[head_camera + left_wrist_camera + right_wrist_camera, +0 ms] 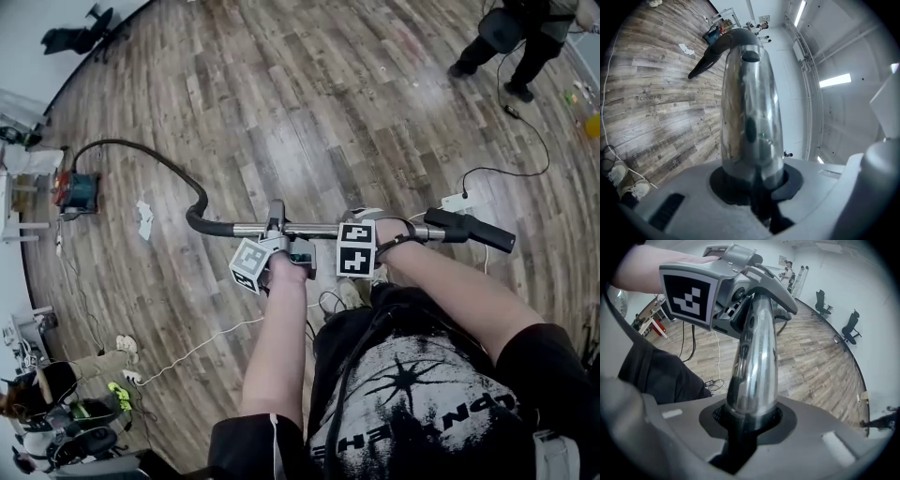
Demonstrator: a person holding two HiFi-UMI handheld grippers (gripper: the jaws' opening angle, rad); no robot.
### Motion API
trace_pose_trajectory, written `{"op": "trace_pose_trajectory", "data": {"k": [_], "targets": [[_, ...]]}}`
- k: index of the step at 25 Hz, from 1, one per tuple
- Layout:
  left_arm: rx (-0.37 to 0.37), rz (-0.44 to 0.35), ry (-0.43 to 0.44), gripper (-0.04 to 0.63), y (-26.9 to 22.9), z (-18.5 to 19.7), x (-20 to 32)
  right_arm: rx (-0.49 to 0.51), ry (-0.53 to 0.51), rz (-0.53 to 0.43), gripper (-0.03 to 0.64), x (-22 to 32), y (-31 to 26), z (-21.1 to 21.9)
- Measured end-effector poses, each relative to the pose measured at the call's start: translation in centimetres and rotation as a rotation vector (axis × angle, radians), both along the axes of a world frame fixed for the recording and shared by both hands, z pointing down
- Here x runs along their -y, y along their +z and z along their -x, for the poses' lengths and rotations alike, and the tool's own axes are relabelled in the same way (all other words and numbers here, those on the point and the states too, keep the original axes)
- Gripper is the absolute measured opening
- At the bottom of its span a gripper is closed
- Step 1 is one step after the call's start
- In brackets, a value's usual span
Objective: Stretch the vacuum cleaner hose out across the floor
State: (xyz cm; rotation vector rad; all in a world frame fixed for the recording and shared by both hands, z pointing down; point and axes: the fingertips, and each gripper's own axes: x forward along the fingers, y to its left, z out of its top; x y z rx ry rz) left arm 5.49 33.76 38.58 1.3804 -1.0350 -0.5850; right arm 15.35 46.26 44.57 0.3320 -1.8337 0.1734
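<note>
**Both Grippers Hold the Shiny Tube**

The left gripper [275, 230] is clamped on the shiny metal tube [319, 229]. The right gripper [366, 228] is clamped on the same tube, a little further along. In each gripper view the tube sits tight between the two jaws. The tube hangs level in front of the person, above the floor [309, 84].

The black hose [159, 159] starts at the left end of the tube. It bends up and over, then lies on the floor all the way to the vacuum cleaner [77, 190] by the wall. There is a curve in it, so it is not pulled straight yet.

The hose looks soft and bendy, so it will likely follow wherever the tube goes. The tube looks hard and smooth, so it may slip or twist in the pads. A tight hold near its middle, as now, seems best. A hard pull may drag the vacuum cleaner along too.

There is lots of bare floor ahead and to the right. Watch the white power strip [457, 200] and the white cable [197, 347] near the feet. Another person [511, 37] stands far off on the right. Tables and the wall crowd the left side.
</note>
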Motion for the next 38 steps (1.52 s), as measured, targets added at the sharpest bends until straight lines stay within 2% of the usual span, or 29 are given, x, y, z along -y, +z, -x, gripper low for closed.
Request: {"op": "trace_pose_trajectory", "data": {"k": [10,17,23,25,27,30,32,36,38], "targets": [[0.006,0.014,0.132,0.052,1.9,-1.4,-4.4,-0.037,0.128,-0.044,0.103,-5.5,1.7,0.1],[-0.007,0.039,0.106,0.052,3.1,-3.1,-6.5,-0.052,0.142,-0.128,0.107,-6.9,1.8,-2.7],[0.023,0.069,0.105,0.055,4.1,-7.0,-8.9,-0.027,0.152,-0.086,0.100,-9.6,2.7,-6.6],[0.035,0.055,0.112,0.057,4.3,-8.6,-9.4,-0.015,0.161,-0.070,0.100,-10.3,3.0,-7.9],[0.043,0.027,0.147,0.069,4.8,-10.4,-9.8,-0.012,0.171,-0.050,0.098,-11.0,3.7,-9.4],[0.050,0.009,0.235,0.132,5.8,-12.8,-11.0,-0.033,0.175,-0.032,0.098,-11.7,4.7,-11.2],[0.050,0.026,0.288,0.137,6.8,-13.5,-12.0,-0.052,0.182,-0.022,0.098,-12.0,5.2,-11.7],[0.000,0.068,0.329,0.146,8.3,-14.0,-13.1,-0.071,0.223,0.012,0.098,-12.4,6.5,-12.1],[0.001,0.074,0.376,0.163,9.1,-14.6,-13.3,-0.078,0.245,0.022,0.098,-12.3,7.3,-12.5]]}}
